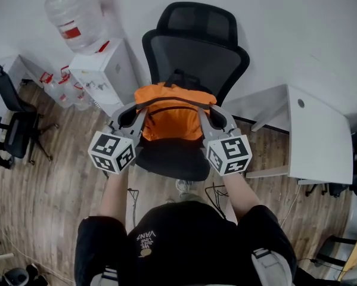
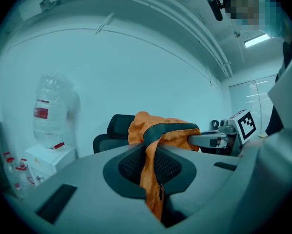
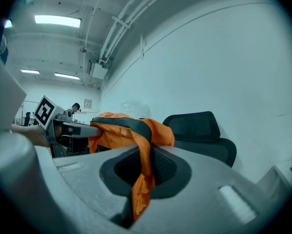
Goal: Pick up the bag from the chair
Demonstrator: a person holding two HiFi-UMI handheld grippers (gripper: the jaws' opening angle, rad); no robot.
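1. Orange bag (image 1: 173, 119): hanging between both grippers; over seat of black chair (image 1: 196, 58), in front of backrest.
2. Left gripper (image 2: 153, 172): jaws pinched tight on bag fabric.
3. Right gripper (image 3: 141, 172): jaws clamped on opposite side of bag.

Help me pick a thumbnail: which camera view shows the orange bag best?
The head view: the whole bag shows there, held between the left gripper and right gripper in front of the chair. Each gripper view shows only a fold of orange fabric pinched in its own jaws, plus the bag's top edge beyond.
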